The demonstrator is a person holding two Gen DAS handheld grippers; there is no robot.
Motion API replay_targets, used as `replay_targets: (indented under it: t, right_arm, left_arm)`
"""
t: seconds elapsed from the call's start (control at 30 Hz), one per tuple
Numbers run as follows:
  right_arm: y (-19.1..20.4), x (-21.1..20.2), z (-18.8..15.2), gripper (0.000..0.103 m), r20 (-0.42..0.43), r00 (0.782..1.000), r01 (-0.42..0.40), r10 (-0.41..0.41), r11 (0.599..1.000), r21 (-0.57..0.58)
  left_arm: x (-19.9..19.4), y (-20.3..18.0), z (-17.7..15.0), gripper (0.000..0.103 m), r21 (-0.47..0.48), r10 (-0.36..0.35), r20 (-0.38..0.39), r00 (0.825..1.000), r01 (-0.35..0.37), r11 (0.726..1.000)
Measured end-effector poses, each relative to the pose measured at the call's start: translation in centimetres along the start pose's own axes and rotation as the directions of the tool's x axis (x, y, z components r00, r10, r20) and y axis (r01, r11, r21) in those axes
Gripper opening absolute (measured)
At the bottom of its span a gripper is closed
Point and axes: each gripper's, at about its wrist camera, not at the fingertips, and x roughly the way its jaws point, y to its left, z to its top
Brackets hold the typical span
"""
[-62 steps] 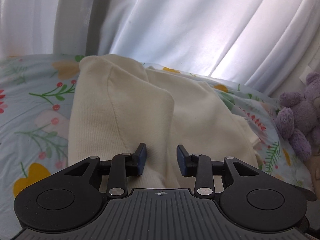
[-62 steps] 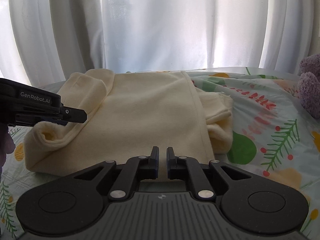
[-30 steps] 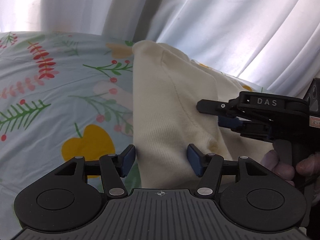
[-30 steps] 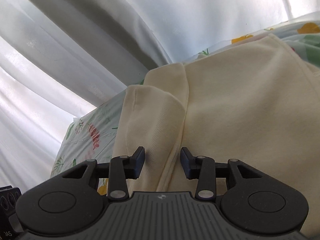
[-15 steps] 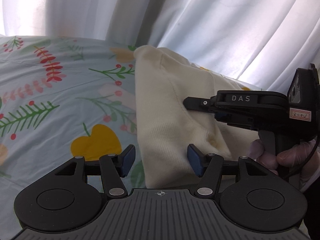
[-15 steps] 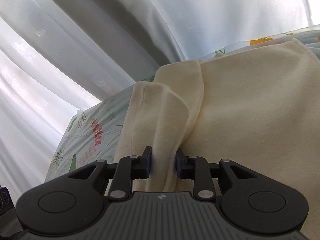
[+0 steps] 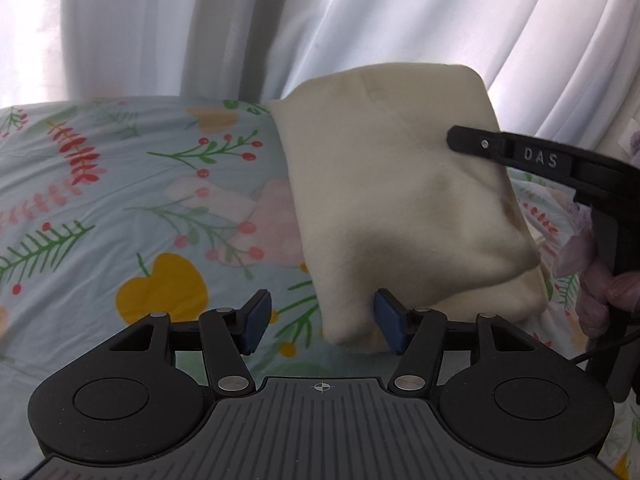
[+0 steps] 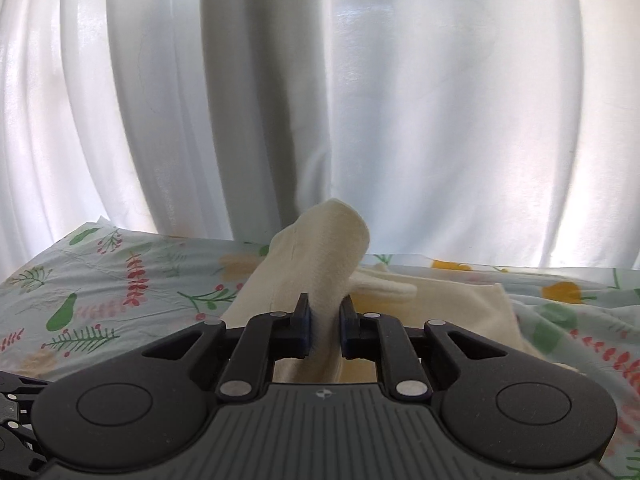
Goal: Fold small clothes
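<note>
Cream garment (image 7: 400,200) sits on the bed (image 7: 120,200), one flap lifted by the right hand-held gripper (image 8: 324,330), clamped on it. Left hand-held gripper (image 7: 320,326) is spread apart at the near corner (probably touching). Risk: thick fold slips out mid-swing. Curtain (image 8: 360,100) close behind; open bed leftward.

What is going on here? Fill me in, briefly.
A person is folding a small cream knit garment on a floral-print bedsheet, using handheld tongs in each hand. The right tongs are shut on a fold of the garment and hold it raised above the sheet. The left tongs are open, with the garment's lower corner lying between the blue pads, not gripped.
</note>
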Motion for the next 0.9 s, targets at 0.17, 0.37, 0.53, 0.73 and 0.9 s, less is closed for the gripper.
replay_targets:
  t: [0.17,0.37,0.53,0.73,0.9]
  right_arm:
    - [-4.4,-0.1,-3.4,0.013,-0.087,0.987,0.139,-0.132,0.986,0.091]
    - [-8.0,0.6,-5.0,0.027,-0.171,0.985,0.066,-0.014,0.95,0.304]
    - [-7.6,2.2,-4.8,0.03,-0.187,0.981,0.014,0.053,0.94,0.34]
    - [-3.3,-0.3,-2.7,0.012,-0.046,0.986,0.159,-0.157,0.986,0.041]
    - [-4.0,-2.3,-2.3,0.012,0.057,0.946,0.321,-0.32,0.947,-0.011]
  left_arm:
    - [1.7,-1.5,0.1,0.063,0.007,-0.034,-0.043,0.999,0.034,0.999]
    - [1.9,-2.6,-0.3,0.062,0.063,-0.018,-0.063,0.998,0.022,0.998]
    - [2.1,-3.3,-0.4,0.063,0.081,-0.012,-0.079,0.997,0.019,0.997]
    - [2.1,-3.6,-0.3,0.066,0.087,0.003,-0.082,0.997,0.004,0.996]
    - [2.2,-3.5,-0.3,0.066,0.066,0.004,-0.097,0.995,0.002,0.998]
